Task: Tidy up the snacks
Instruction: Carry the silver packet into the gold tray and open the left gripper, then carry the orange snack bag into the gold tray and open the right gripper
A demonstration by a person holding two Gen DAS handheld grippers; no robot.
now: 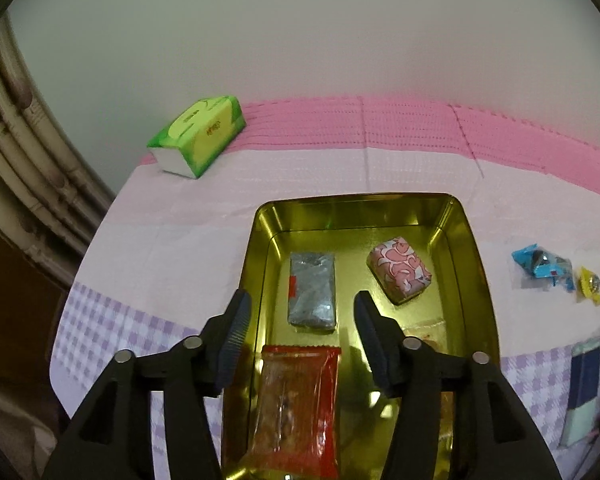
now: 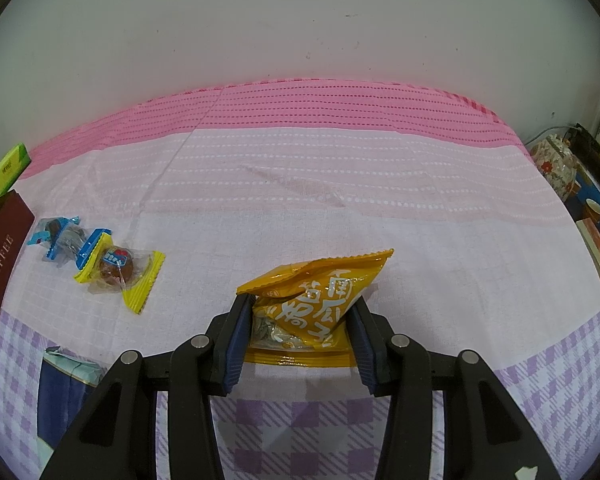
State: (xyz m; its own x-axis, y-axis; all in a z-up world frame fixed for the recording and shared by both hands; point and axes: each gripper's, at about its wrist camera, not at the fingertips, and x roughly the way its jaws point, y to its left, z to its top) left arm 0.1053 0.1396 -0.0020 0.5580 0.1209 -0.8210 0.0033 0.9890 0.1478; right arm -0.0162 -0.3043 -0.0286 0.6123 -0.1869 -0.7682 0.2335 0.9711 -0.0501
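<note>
Only the left wrist view shows the inside of the gold tin (image 1: 476, 264), which sits on the worktop (image 1: 172, 240) under a pink, white and lilac cloth: a grey foil packet (image 1: 312, 290) and a pink patterned packet (image 1: 399, 276) lie apart toward its far end, and a red clear-windowed packet (image 1: 298, 404) lies at its near end. A green tissue pack (image 1: 198, 136) rests at the far left corner of the worktop. The left claw (image 1: 300, 316) hangs over the tin with its jaws spread wide, gripping nothing. Only the right wrist view shows the right claw (image 2: 300, 320), its jaws pressed against both sides of an orange snack bag (image 2: 312, 300), pinching it; whether the bag's bottom seam touches the cloth cannot be told. Toward the left edge lie a blue-wrapped candy (image 2: 60, 236) and a yellow-wrapped candy (image 2: 118, 270), overlapping, with a maroon toffee box (image 2: 0, 280) beyond them and a dark blue packet (image 2: 64, 388) at the near left.
</note>
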